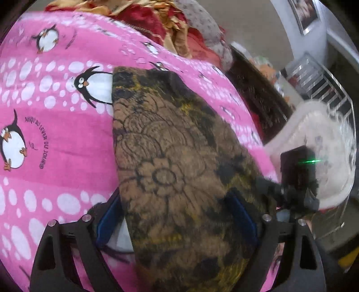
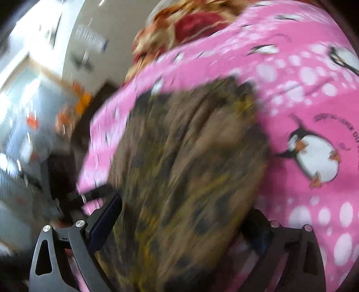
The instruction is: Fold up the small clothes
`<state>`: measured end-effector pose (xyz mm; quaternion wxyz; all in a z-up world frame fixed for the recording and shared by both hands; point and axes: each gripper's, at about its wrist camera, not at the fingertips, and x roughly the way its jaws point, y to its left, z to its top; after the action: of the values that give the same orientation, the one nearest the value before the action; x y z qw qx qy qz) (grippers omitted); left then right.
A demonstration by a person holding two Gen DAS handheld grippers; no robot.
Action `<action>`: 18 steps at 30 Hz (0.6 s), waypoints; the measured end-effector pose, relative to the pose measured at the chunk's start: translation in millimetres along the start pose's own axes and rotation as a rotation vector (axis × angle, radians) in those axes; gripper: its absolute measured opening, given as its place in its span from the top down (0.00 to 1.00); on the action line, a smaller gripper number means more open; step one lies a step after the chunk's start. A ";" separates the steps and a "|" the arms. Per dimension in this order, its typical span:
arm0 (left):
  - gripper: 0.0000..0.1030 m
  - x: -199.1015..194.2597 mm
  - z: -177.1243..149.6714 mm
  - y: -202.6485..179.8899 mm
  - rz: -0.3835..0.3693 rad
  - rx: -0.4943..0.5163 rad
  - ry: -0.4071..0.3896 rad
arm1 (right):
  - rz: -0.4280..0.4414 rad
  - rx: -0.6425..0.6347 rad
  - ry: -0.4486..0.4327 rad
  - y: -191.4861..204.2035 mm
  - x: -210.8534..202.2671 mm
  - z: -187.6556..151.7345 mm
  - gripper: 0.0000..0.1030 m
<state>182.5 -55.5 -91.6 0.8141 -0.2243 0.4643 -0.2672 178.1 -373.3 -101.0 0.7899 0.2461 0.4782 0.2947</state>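
Note:
A small brown garment (image 1: 177,170) with black flower print and yellow patches lies on a pink penguin-print sheet (image 1: 56,125). My left gripper (image 1: 177,215) straddles its near end with its jaws wide apart; the cloth runs between the blue pads (image 1: 107,222). The other gripper's black body (image 1: 298,179) shows at the garment's right edge. In the right wrist view, blurred by motion, the same garment (image 2: 186,170) lies between my right gripper's (image 2: 179,226) spread fingers (image 2: 105,222) on the pink sheet (image 2: 303,94).
A heap of red and gold clothes (image 1: 157,20) lies at the sheet's far edge. A white cushion (image 1: 318,143) and a clear plastic rack (image 1: 318,85) stand to the right. A dark edge (image 1: 258,94) borders the sheet.

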 end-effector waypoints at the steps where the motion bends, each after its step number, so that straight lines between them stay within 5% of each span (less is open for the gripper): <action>1: 0.14 -0.2 0.2 -0.9 0.004 -0.002 -0.003 | 0.005 0.048 -0.029 -5.2 -1.6 5.2 0.04; 4: 0.25 -1.1 -0.4 -8.2 0.033 0.032 -0.009 | 0.103 0.015 0.001 0.9 3.5 9.2 0.02; 6: 0.58 0.2 1.4 -3.2 0.066 -0.009 -0.023 | 0.020 -0.060 0.002 2.2 4.3 12.9 0.08; 9: 0.76 -0.5 0.8 7.2 0.036 -0.081 -0.044 | 0.039 0.027 -0.023 -12.9 5.0 17.3 0.16; 11: 0.80 -5.0 0.0 -1.4 0.063 -0.049 -0.060 | -0.002 -0.031 0.008 -4.2 4.9 17.9 0.20; 14: 0.81 -18.5 2.6 -8.8 0.076 -0.025 -0.079 | -0.018 -0.066 0.049 10.8 6.1 20.9 0.61; 18: 0.81 -49.9 1.9 -12.2 0.096 0.016 -0.106 | 0.023 -0.019 0.038 21.3 4.3 20.1 0.66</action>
<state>160.2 -32.4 -51.5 0.8513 -0.2091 0.4285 -0.2191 192.9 -357.4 -80.9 0.7795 0.2382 0.4876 0.3130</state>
